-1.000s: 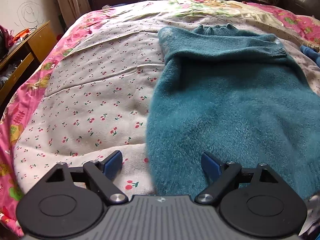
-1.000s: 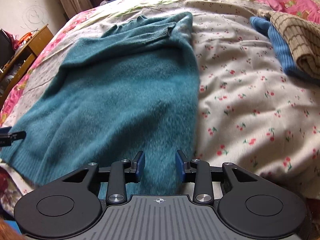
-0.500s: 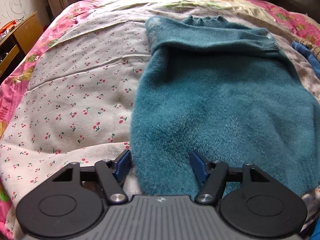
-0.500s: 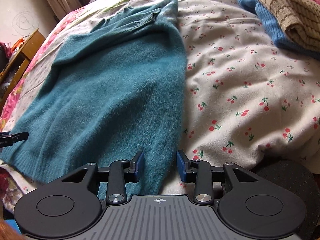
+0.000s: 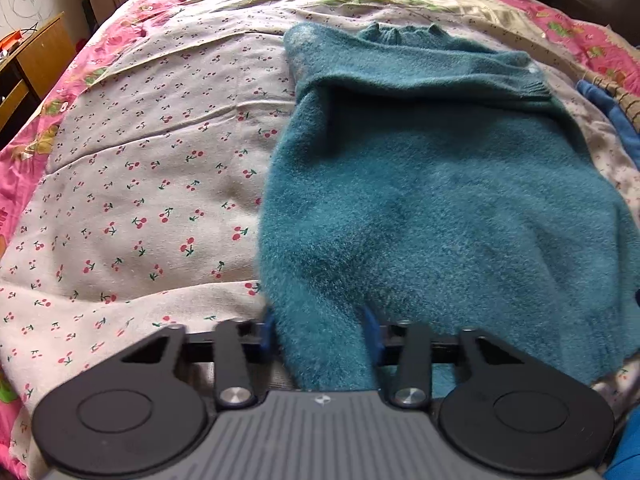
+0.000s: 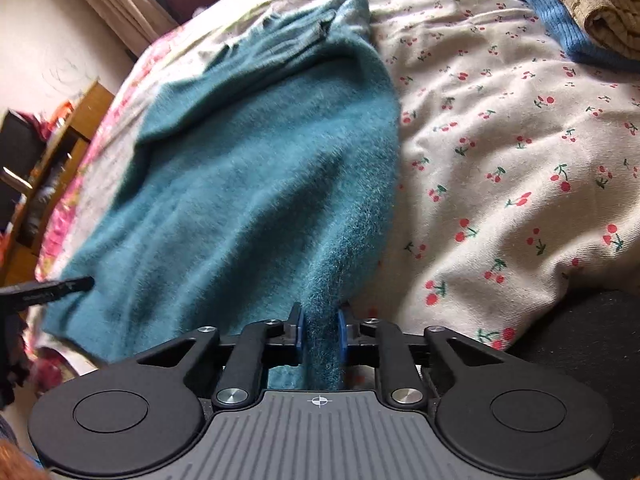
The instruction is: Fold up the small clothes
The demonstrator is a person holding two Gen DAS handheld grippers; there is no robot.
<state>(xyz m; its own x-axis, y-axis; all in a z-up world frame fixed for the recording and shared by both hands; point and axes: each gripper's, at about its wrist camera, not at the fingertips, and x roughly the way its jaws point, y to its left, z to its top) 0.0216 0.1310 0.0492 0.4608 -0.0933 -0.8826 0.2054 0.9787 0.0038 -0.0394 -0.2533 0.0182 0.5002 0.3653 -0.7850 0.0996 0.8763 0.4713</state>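
Left wrist view shows the fuzzy teal sweater [image 5: 440,200] lying flat on the cherry bedspread [image 5: 140,184], with its neck far away and its bottom edge close. The left gripper [image 5: 318,332] is at one bottom corner, and its jaws are closing with a fat bunch of the sweater between them. The right gripper [image 6: 319,332] is at the other bottom corner. Its jaws are closing too, nearly together, and they squeeze a thin fold of the sweater. The sweater looks soft, floppy and light, so it should bend easily and sag in the middle when lifted. The two bottom corners seem like good places to hold it. Only the left wrist view shows the sleeve folded across the chest. Only the right wrist view shows a blue cloth [image 6: 548,20] under a brown checked cloth [image 6: 584,0] clearly, well apart from the sweater.
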